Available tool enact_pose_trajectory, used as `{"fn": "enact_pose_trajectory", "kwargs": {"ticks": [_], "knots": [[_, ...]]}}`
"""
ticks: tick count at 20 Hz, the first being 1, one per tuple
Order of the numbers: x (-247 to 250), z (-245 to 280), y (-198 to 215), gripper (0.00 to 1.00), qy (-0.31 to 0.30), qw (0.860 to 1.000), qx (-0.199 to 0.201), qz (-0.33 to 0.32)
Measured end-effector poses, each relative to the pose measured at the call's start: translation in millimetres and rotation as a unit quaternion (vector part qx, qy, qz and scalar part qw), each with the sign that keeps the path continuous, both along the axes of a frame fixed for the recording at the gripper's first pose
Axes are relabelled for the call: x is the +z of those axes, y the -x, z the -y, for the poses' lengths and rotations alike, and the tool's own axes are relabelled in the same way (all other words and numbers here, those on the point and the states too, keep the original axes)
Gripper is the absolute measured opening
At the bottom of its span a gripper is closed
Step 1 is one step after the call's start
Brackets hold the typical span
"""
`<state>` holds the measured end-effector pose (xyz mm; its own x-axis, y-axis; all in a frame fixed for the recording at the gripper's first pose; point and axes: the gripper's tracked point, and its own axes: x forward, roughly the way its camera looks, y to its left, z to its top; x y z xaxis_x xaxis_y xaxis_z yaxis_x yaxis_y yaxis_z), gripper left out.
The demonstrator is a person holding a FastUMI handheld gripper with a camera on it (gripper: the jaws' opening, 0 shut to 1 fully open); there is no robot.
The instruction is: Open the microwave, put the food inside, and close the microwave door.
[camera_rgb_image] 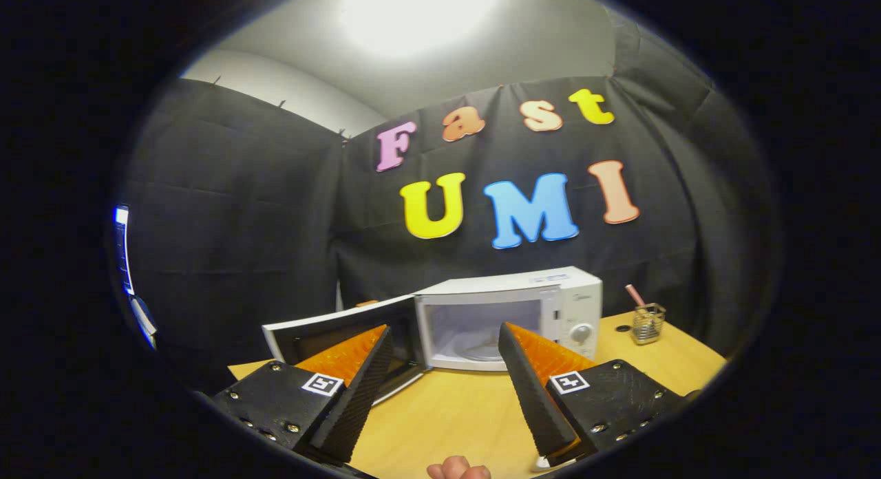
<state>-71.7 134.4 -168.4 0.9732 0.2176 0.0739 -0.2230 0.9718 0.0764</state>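
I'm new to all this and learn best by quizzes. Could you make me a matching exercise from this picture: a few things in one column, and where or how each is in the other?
Things:
1. microwave door
2. hand-held gripper
3. wire basket
4. microwave dial

States or places:
A. on the table, beyond the microwave's control side, with a pink stick in it
B. swung wide open
C. on the control panel beside the cavity
D. fingers spread apart, nothing between them

Pairs: 1-B, 2-D, 3-A, 4-C
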Motion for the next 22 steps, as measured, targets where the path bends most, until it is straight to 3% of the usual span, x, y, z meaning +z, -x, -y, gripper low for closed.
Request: {"fn": "enact_pose_trajectory", "kwargs": {"ticks": [4, 8, 22], "knots": [[-11, 89, 5, 0.93, -0.01, 0.996, -0.09, -0.008], [-30, 137, 8, 0.94, -0.03, 0.99, -0.134, -0.029], [-147, 150, 3, 0.94, -0.001, 0.979, -0.139, -0.148]]}}
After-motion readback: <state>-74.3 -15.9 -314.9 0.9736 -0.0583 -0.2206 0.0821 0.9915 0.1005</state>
